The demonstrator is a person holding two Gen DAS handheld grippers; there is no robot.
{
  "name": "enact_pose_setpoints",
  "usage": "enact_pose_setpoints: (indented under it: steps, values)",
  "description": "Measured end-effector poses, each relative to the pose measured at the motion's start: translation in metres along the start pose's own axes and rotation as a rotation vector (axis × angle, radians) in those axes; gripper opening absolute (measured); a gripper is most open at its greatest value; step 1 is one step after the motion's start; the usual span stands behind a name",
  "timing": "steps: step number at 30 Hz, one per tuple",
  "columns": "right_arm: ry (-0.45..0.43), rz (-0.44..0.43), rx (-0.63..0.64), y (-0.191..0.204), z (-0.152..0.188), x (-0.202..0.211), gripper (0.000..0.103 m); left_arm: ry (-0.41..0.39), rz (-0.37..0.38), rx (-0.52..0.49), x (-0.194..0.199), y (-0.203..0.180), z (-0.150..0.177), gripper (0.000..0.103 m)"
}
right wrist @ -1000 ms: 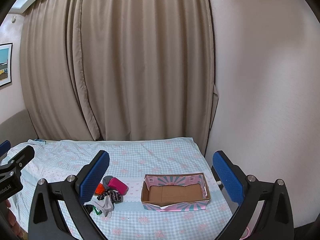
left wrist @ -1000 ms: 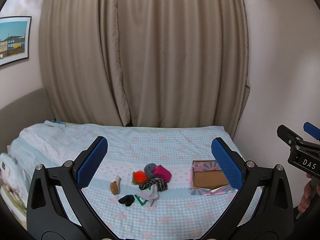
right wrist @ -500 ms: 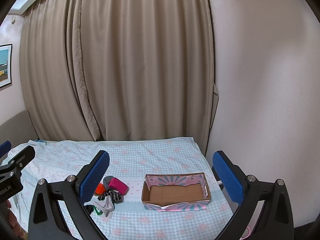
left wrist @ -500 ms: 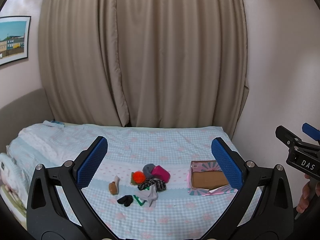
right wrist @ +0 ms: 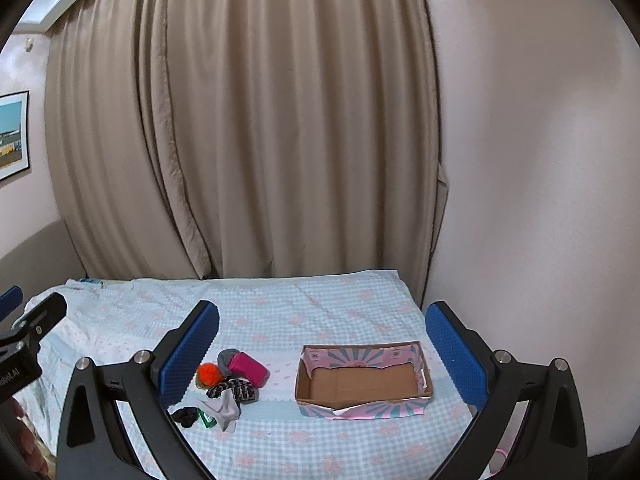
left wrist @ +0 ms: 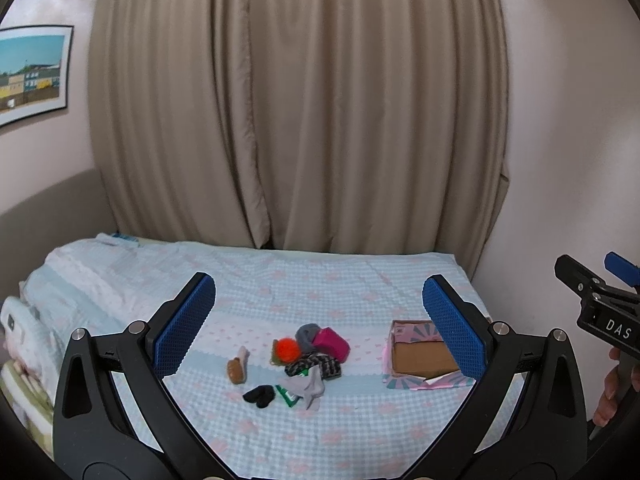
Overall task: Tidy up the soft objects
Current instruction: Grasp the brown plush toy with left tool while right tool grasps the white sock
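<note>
A small pile of soft things lies on the bed: an orange pom-pom (left wrist: 287, 350), a magenta pouch (left wrist: 331, 343), a grey sock (left wrist: 310, 387), a black sock (left wrist: 259, 395) and a brown-soled sock (left wrist: 237, 367). The pile also shows in the right wrist view (right wrist: 228, 386). An empty cardboard box (right wrist: 362, 380) with pink patterned sides sits to the pile's right, also in the left wrist view (left wrist: 420, 358). My left gripper (left wrist: 320, 324) is open and empty, held well back from the pile. My right gripper (right wrist: 322, 344) is open and empty, back from the box.
The bed (right wrist: 320, 304) has a light blue checked cover with pink flowers. Beige curtains (right wrist: 248, 140) hang behind it and a pink wall (right wrist: 540, 200) runs along its right side. A pillow (left wrist: 22, 332) lies at the far left.
Both views have shifted only slightly; the pile and box sit a touch lower and nearer in the left wrist view. Nothing was taken hold of or let go.
</note>
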State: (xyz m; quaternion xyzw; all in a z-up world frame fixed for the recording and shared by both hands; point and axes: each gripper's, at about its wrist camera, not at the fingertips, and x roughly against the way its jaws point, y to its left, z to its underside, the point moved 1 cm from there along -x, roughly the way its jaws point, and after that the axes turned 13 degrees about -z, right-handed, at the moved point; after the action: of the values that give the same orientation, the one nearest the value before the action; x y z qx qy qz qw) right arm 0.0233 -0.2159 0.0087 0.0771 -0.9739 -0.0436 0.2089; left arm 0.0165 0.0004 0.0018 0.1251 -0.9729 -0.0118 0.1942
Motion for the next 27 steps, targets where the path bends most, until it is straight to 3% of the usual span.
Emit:
enact_pose_setpoints:
  steps: [10,16,23,27]
  values:
    - [0.053,-0.041,0.021,0.056,0.032,-0.038,0.103,0.085,0.004,0.01,-0.057,0.077,0.029,0.103]
    - [0.12,-0.053,-0.038,0.109,0.064,-0.079,0.103,0.158,0.034,-0.055,-0.107,0.131,0.048,0.103]
    - [0.21,-0.071,-0.132,0.16,0.115,-0.147,0.103,0.298,0.108,-0.078,-0.192,0.192,0.091,0.103]
    - [0.246,-0.044,-0.164,0.177,0.15,-0.19,0.103,0.377,0.152,-0.101,-0.249,0.202,0.122,0.103]
